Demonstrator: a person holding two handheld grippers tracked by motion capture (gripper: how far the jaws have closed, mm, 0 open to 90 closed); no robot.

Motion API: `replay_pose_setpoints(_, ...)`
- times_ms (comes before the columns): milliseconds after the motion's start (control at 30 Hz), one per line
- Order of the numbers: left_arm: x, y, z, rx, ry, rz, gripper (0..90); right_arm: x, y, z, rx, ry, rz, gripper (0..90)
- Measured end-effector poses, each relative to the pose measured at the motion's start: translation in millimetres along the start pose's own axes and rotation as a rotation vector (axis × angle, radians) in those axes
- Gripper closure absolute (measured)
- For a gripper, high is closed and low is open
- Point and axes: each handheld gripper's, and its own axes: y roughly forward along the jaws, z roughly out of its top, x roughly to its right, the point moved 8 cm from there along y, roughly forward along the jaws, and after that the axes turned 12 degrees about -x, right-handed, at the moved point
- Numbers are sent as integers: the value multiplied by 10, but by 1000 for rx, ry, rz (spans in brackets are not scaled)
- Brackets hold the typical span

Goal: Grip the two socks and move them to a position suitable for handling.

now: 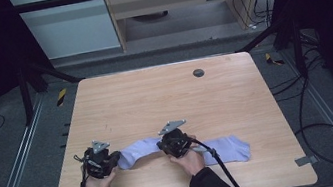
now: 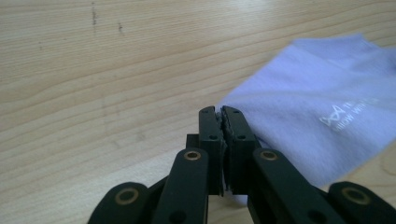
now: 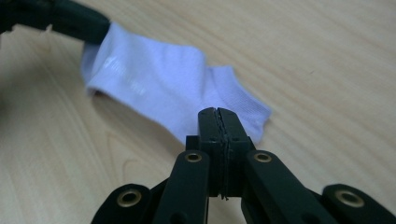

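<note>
While both claws are pinching the pale lavender knitted sock (image 1: 138,151) by opposite ends, it is sagging between them in the lower middle of the high view, probably to spread it. Left claw (image 2: 219,113) and right claw (image 3: 218,114) are clamping fully onto fabric edges. A second lavender sock (image 1: 231,148) is lying flat on the light wooden tabletop (image 1: 165,98), lower right.

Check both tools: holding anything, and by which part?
Yes. The left tool is shut on one end edge of the pale purple sock. The right tool is shut on the same sock's edge, farther along, lifting it.
</note>
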Motion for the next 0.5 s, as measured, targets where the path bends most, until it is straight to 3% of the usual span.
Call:
replay_pose_setpoints(200, -62, 71, -12, -22, 17, 31, 839, -102, 115, -126, -40, -17, 8, 890)
replay_pose_setpoints(267, -86, 51, -3, -6, 0, 30, 703, -108, 122, -138, -47, -19, 2, 845)
replay_pose_setpoints(300, -100, 36, 0, 0, -7, 30, 687, -108, 122, -138, -47, -19, 2, 845)
replay_pose_setpoints(433, -136, -41, 22, 40, -28, 26, 661, -51, -33, -107, -5, 6, -5, 807)
replay_pose_setpoints(500, -124, -85, 40, 60, -36, 17, 645, 35, -209, -111, 25, 18, -16, 782)
